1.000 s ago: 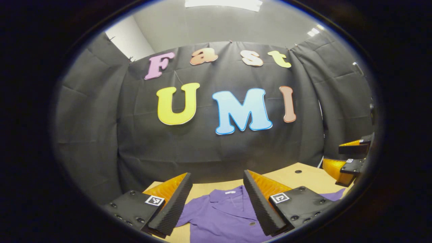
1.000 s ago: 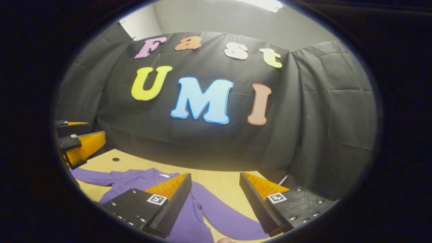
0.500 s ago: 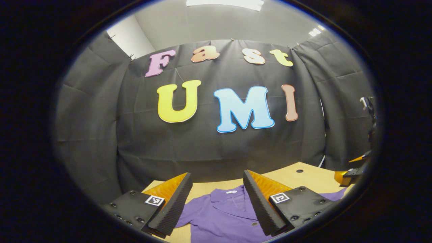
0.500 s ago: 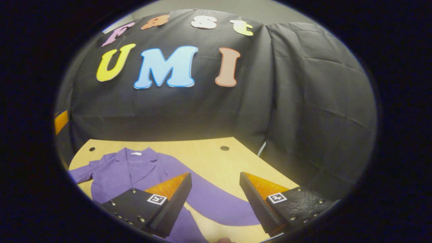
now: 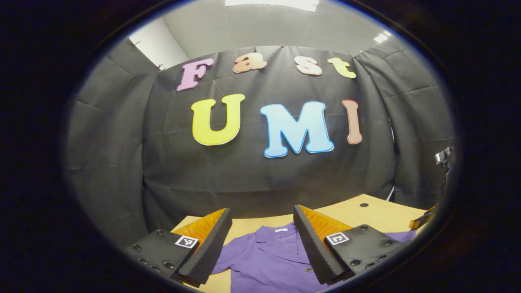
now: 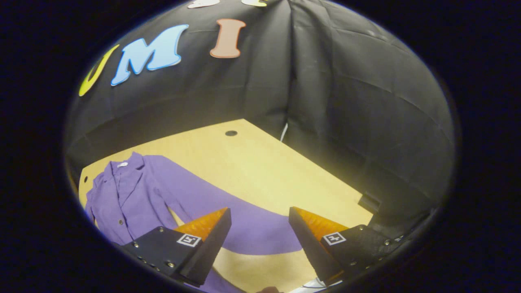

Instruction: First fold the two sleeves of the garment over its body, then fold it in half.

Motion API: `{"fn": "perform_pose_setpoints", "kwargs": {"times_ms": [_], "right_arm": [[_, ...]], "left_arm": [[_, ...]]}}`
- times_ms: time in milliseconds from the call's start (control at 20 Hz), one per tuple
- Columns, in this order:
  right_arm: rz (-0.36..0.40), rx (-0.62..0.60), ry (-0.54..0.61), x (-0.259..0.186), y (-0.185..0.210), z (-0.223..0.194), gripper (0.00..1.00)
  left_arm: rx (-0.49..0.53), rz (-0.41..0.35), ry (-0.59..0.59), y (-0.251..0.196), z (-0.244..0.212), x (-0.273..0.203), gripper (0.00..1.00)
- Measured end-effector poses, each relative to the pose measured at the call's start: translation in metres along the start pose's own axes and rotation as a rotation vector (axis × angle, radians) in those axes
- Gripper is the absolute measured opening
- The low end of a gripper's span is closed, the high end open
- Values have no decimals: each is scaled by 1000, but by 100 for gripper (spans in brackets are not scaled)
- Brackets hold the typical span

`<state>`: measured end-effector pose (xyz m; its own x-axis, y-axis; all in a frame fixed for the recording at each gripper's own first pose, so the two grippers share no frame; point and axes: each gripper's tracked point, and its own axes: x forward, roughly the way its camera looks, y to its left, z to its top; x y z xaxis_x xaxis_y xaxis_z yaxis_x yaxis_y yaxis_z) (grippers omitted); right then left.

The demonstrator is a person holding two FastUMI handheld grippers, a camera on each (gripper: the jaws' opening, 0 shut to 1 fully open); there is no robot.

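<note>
Two sets of tongs, both spread, nothing pinched in either. Left tongs sit above the near part of the surface, pointed at the booth wall; the purple garment lies flat below them, its collar showing in the gap between the two fingers. Right tongs are tilted down toward the surface, and the garment's long sleeve runs out across the wood, its cuff end lying just ahead of the gap between the fingers. No contact with the fabric visible. In the right gripper view the garment lies face up at lower left, collar toward the wall, front buttons visible, sleeve extended out to the side, unfolded. Round hole in the surface near its far edge, well apart from the garment. In the left gripper view a bit of the right tongs shows at the far right edge, over the surface
</note>
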<state>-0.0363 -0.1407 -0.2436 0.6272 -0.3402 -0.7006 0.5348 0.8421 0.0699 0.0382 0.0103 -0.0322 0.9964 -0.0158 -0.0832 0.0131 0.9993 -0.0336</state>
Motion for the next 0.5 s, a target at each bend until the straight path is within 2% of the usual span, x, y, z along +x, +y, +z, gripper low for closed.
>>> {"fn": "perform_pose_setpoints", "kwargs": {"times_ms": [500], "right_arm": [[-94, 73, 188, 41, -46, -54, 93]], "left_arm": [[-12, 25, 20, 3, -5, -2, 99]]}}
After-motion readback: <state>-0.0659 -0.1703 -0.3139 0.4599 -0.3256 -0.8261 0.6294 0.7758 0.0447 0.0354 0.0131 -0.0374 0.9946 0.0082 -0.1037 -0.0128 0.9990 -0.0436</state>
